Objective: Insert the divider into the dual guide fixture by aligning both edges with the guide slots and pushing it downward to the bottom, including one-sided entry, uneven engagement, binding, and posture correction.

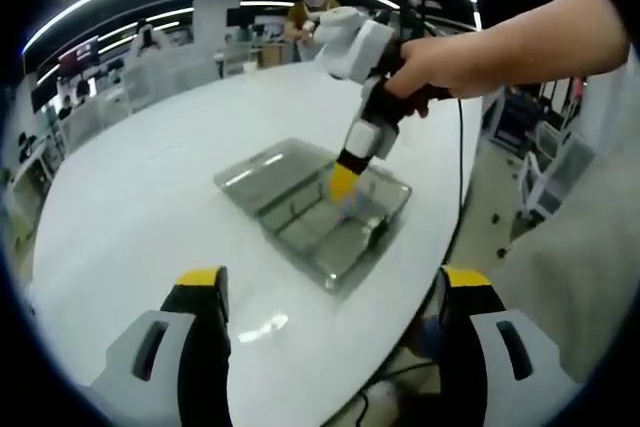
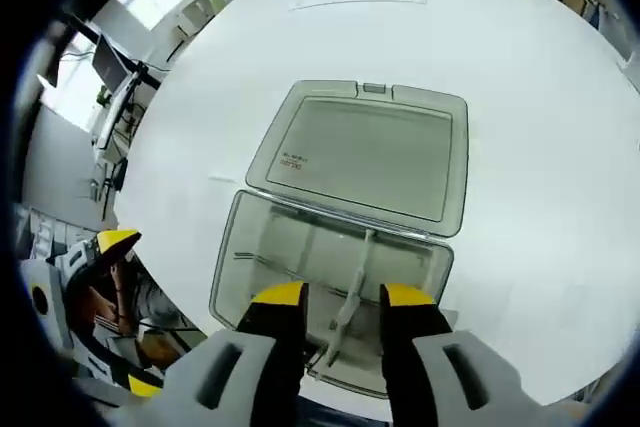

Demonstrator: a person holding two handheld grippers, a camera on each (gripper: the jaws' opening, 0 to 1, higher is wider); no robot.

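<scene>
A clear plastic box [image 2: 232, 257] lies with its lid [image 2: 365, 152] swung flat on the white table. Thin clear dividers stand inside it; one divider [image 2: 352, 282] runs from the hinge wall toward me. My right gripper [image 2: 343, 297] hangs over the box's near side, its yellow-tipped jaws a short gap apart on either side of that divider, with space showing on both sides. In the left gripper view a hand holds the right gripper [image 1: 343, 182] tip-down in the box [image 1: 300, 232]. My left gripper [image 1: 333, 282] is open wide and holds nothing, low over the table short of the box.
The round white table [image 1: 150, 177] ends just right of the box, with floor, a cable and chairs [image 1: 545, 172] beyond. Desks and a person stand far behind. The left gripper [image 2: 128, 312] shows at the left of the right gripper view, off the table's edge.
</scene>
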